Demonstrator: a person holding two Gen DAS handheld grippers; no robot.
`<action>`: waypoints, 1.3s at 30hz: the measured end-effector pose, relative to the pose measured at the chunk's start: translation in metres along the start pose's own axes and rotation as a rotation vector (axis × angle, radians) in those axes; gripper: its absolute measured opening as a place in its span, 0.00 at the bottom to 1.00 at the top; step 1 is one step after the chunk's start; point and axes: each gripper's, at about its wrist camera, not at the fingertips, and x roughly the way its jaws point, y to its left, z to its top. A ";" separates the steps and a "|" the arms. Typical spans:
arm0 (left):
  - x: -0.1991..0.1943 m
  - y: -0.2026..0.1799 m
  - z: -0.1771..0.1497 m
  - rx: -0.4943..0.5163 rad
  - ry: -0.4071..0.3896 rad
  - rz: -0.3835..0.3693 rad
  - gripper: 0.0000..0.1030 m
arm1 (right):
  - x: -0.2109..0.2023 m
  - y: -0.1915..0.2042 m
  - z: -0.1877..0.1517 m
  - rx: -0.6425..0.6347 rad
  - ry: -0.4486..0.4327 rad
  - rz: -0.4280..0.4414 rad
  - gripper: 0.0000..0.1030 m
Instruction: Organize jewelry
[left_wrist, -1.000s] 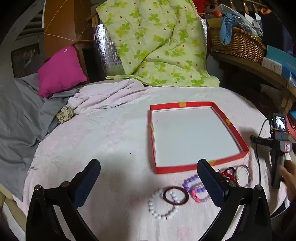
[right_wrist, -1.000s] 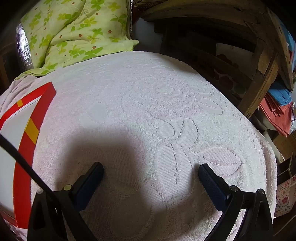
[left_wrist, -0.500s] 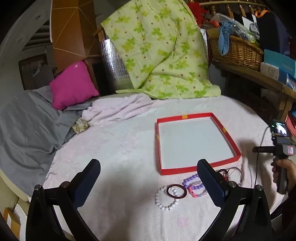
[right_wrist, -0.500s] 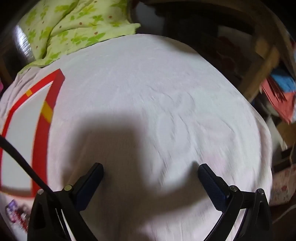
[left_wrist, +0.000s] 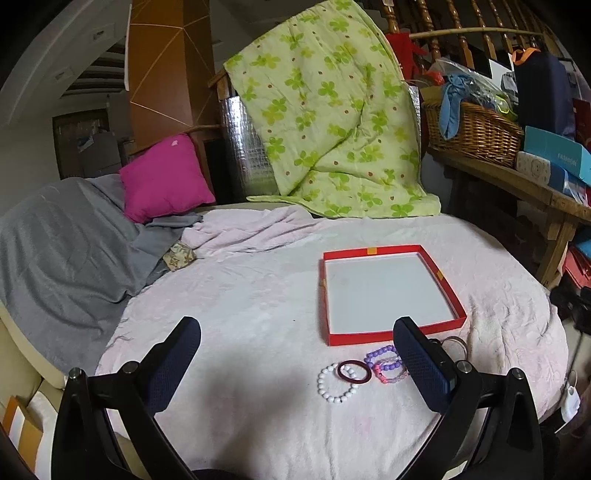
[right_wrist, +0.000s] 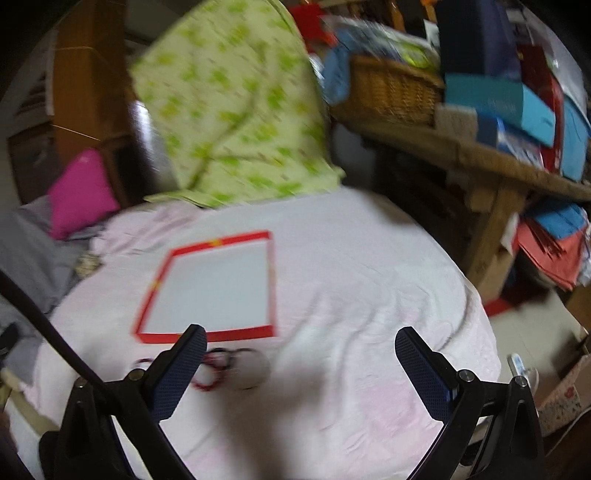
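Observation:
A shallow red tray (left_wrist: 448, 286) with a white floor lies on the pale pink cloth, with nothing in it. Just in front of it lie a white bead bracelet (left_wrist: 334, 386), a dark red bangle (left_wrist: 354, 370), purple and pink bead bracelets (left_wrist: 386, 363) and a thin clear ring (left_wrist: 456, 343), partly hidden by a finger. My left gripper (left_wrist: 295, 363) hovers open above the cloth, to the left of the bracelets. My right gripper (right_wrist: 301, 373) is open too. In its blurred view the tray (right_wrist: 275, 291) and a red bead bracelet (right_wrist: 212, 373) show at the left.
The round table's cloth (left_wrist: 240, 295) drops away at the edges. Behind it are a grey blanket (left_wrist: 62, 243), a pink cushion (left_wrist: 164, 181) and a green quilt (left_wrist: 332, 122). A wooden bench (left_wrist: 517, 181) at the right carries a wicker basket (left_wrist: 476, 129) and boxes.
Both grippers have pulled back and up from the table. The right view has swung from bare cloth to the tray and bracelets. The hand with the camera grip has left the left view.

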 end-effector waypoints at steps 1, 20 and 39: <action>-0.003 0.001 -0.001 0.001 -0.003 0.005 1.00 | -0.011 0.012 -0.003 -0.012 -0.013 0.018 1.00; -0.034 0.018 -0.020 0.020 -0.032 0.054 1.00 | -0.073 0.093 -0.042 -0.070 -0.124 0.067 1.00; -0.030 0.007 -0.024 0.066 -0.027 0.064 1.00 | -0.069 0.087 -0.046 -0.065 -0.142 0.048 1.00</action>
